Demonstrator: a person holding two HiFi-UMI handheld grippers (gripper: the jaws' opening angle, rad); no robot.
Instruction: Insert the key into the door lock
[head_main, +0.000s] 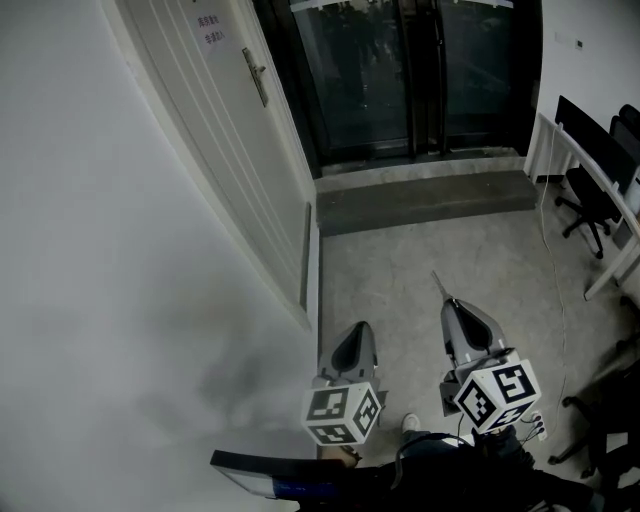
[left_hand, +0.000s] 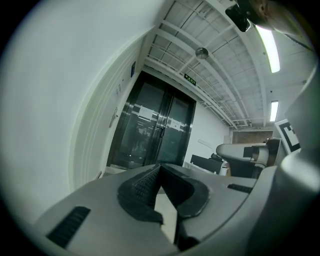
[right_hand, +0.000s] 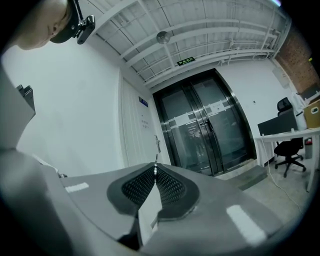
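Note:
A white door (head_main: 215, 140) stands in the left wall, and its metal lever handle (head_main: 257, 76) is far ahead of both grippers. My right gripper (head_main: 452, 303) is shut on a thin metal key (head_main: 439, 283) that juts forward from its tips. In the right gripper view the key (right_hand: 155, 168) shows as a slim sliver between the pads, roughly in line with the distant handle (right_hand: 158, 145). My left gripper (head_main: 357, 332) hangs beside it nearer the wall. Its jaws are shut with nothing between them (left_hand: 159, 169). The keyhole itself is too small to make out.
Dark glass double doors (head_main: 400, 70) close the corridor's end behind a raised grey step (head_main: 420, 200). A white desk (head_main: 585, 165) with black office chairs (head_main: 590, 200) lines the right side. A cable (head_main: 555, 300) trails over the floor. The white wall (head_main: 100, 300) runs along the left.

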